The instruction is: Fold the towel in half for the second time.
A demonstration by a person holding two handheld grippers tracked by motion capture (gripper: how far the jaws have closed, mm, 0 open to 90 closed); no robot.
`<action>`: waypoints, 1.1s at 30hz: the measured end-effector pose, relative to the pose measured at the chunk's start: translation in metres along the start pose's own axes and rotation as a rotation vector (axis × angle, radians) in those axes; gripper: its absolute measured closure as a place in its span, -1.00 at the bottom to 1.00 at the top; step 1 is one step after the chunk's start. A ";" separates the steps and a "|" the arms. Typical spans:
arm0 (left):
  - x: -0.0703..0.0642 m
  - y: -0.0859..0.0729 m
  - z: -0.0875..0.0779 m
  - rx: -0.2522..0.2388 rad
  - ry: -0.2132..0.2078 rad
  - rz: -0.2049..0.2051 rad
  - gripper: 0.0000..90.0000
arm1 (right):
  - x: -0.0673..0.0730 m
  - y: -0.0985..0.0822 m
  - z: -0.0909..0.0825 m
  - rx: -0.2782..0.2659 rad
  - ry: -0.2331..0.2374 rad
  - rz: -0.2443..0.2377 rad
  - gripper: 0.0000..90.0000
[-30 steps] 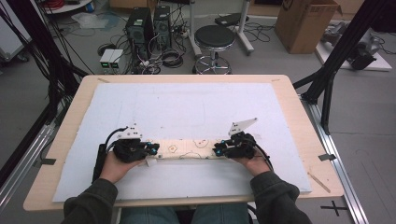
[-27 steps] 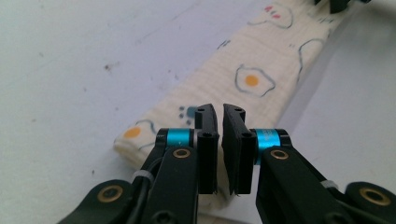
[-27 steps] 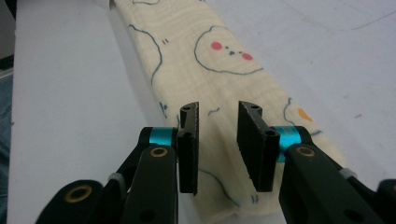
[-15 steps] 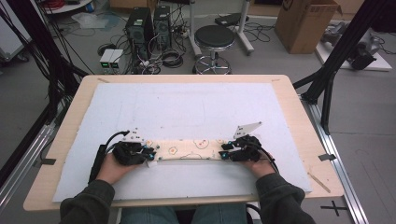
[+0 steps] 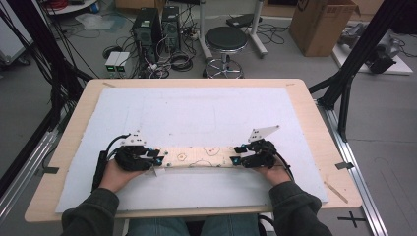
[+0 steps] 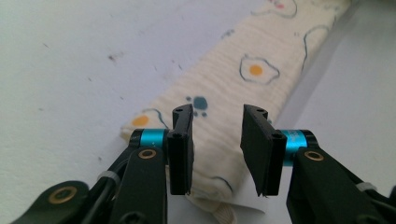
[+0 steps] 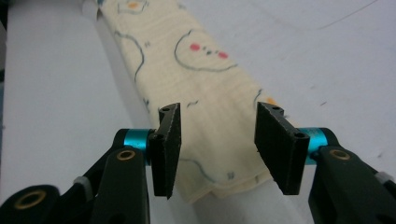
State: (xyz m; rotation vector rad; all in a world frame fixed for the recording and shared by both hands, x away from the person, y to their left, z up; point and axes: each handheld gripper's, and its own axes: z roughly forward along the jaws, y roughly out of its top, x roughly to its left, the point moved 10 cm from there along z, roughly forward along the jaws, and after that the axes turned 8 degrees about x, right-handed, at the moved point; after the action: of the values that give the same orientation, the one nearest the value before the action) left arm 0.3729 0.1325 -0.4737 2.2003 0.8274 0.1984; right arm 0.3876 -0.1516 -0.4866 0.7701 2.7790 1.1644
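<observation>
Now both claws, the left claw (image 5: pixel 156 156) and right claw (image 5: pixel 238 155), having just been opening, are standing clear of the folded cloth (image 5: pixel 196 157) lying near the desk's (image 5: pixel 314 118) near edge, so a careless withdrawal is risking snagging and unfolding it.

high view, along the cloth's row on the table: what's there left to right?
Left hand → left gripper → folded printed cloth lying flat → right gripper → right hand. Both grippers' jaws have just been opening; each pair stands apart over one end of the cloth, pads clear of it.
</observation>
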 end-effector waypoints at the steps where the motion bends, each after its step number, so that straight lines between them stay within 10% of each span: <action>1: 0.003 0.003 -0.001 -0.008 0.011 -0.006 0.37 | -0.003 0.003 -0.003 -0.007 -0.006 0.008 0.12; 9: 0.029 0.006 0.003 -0.011 0.083 -0.096 0.21 | -0.027 0.015 -0.006 -0.008 -0.052 0.082 0.12; 17: 0.041 -0.003 0.017 0.047 0.071 -0.164 0.21 | -0.040 0.008 0.007 0.044 -0.028 0.154 0.14; 33: 0.034 -0.010 0.025 0.112 0.026 -0.131 0.73 | -0.033 -0.002 0.021 0.138 0.035 0.142 0.73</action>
State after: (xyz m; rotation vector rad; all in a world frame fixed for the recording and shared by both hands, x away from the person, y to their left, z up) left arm 0.4035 0.1430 -0.5027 2.2410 1.0150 0.1191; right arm 0.4201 -0.1543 -0.5083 0.9830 2.9007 1.0222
